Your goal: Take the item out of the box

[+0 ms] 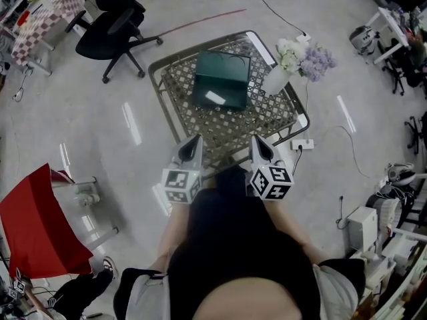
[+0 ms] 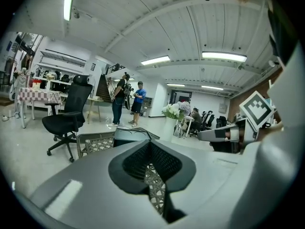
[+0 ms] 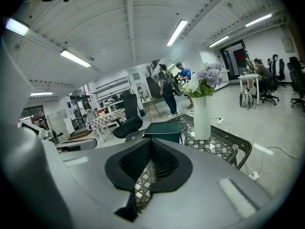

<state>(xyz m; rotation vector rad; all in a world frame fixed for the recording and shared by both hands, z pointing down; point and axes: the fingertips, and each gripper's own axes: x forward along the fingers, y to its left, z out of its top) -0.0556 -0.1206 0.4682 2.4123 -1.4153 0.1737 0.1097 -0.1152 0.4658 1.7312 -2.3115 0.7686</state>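
A dark green box [image 1: 220, 79] with a white label lies in the middle of a low wicker-topped table [image 1: 267, 115]. It also shows in the left gripper view [image 2: 127, 136] and in the right gripper view [image 3: 164, 130]. Whether anything is in the box cannot be seen. My left gripper [image 1: 193, 141] and right gripper [image 1: 257, 140] hover side by side over the table's near edge, short of the box. Both are shut and hold nothing. In their own views the left gripper [image 2: 151, 146] and right gripper [image 3: 149, 146] point across the table top toward the box.
A white vase of flowers [image 1: 288, 64] stands on the table's right side, close to the box. A black office chair [image 1: 110, 27] is at the far left, a red cloth-covered object [image 1: 37, 222] at the near left. A power strip [image 1: 302, 143] and cables lie on the floor to the right. People [image 2: 119, 101] stand far behind.
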